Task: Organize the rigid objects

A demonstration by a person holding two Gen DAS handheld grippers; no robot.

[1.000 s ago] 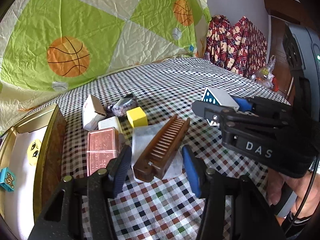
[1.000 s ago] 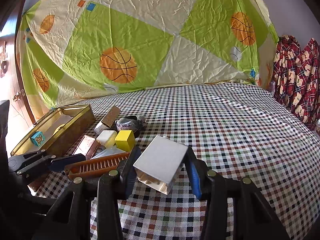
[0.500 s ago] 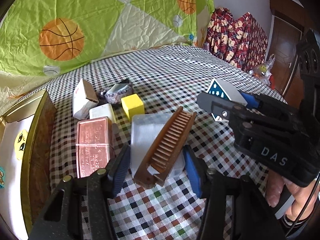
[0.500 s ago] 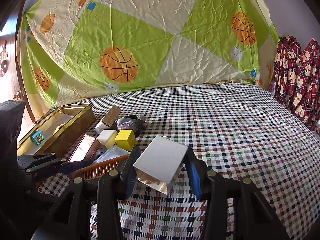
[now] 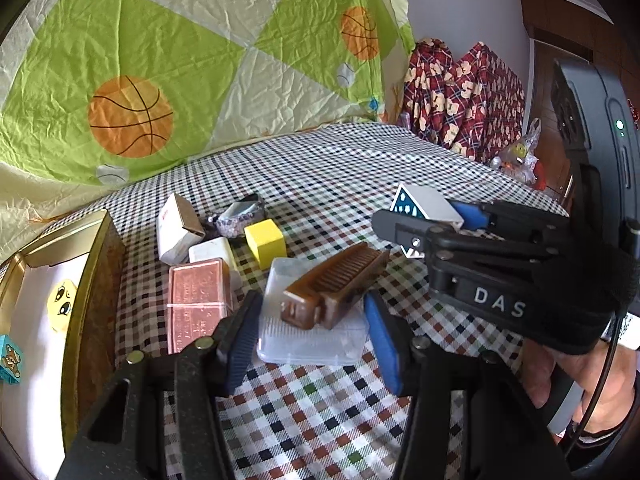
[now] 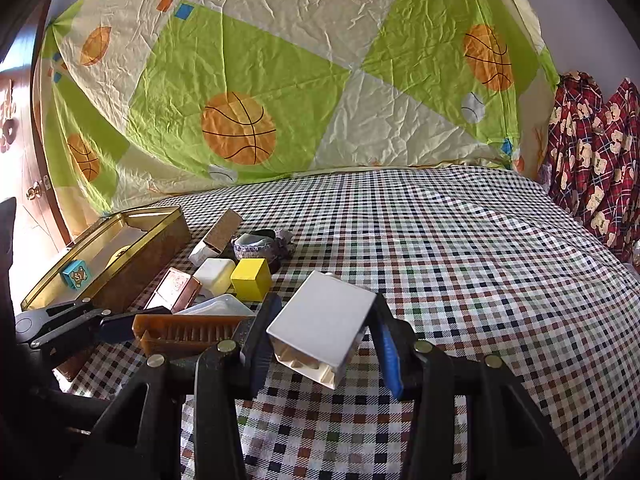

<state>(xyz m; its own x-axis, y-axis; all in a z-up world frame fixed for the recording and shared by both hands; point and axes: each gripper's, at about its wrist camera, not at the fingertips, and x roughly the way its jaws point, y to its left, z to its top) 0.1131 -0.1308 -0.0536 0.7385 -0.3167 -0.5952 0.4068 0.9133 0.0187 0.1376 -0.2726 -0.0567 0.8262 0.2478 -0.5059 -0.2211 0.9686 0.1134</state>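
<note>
In the gold tin (image 5: 94, 276) at the left lie a blue bear cube (image 5: 8, 362) and a yellow face piece (image 5: 60, 306). The left gripper (image 5: 312, 344), fingers open, now has the brown comb (image 5: 334, 286) tipped on edge over the clear lid (image 5: 308, 340). The right gripper (image 6: 320, 340) still clamps the white block (image 6: 322, 326).

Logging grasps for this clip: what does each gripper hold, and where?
Right gripper clamps the white box across its sides. Left gripper straddles the brown comb; contact unclear.
</note>
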